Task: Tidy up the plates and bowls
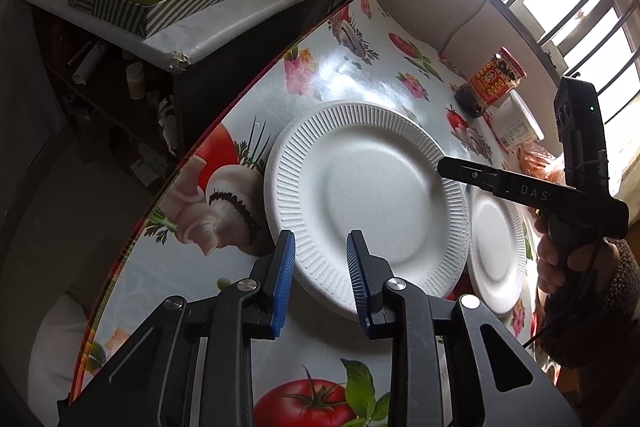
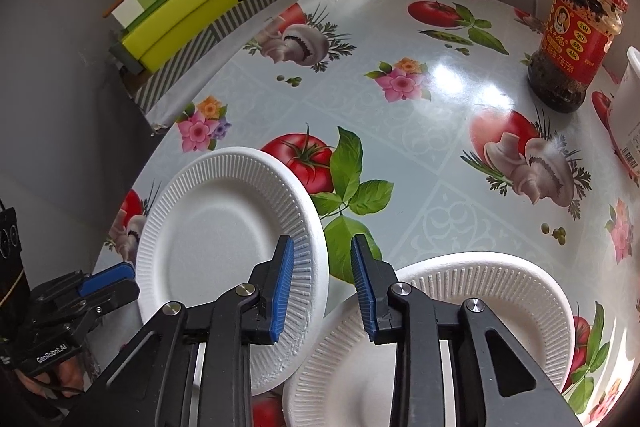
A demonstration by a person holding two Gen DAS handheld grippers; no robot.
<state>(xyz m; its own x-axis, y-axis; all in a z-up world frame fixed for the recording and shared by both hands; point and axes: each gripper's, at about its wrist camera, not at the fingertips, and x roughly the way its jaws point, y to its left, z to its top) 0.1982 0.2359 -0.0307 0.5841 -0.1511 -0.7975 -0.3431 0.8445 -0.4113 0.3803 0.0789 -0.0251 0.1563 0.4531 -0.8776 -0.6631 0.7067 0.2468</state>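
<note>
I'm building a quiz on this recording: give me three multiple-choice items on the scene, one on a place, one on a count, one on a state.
1. Where does the red-labelled jar stand?
A. on a plate
B. on the tablecloth, at its far side
C. on the green boxes

2. How many white paper plates show?
A. two
B. four
C. none

3. How do the two plates lie?
A. far apart
B. upside down
C. the left plate overlaps the right plate

Answers: 1 B, the jar sits directly on the printed cloth by the wall. 2 A, both wrist views show two ribbed plates. 3 C, in the right wrist view the left plate's rim lies over the other's edge.
</note>
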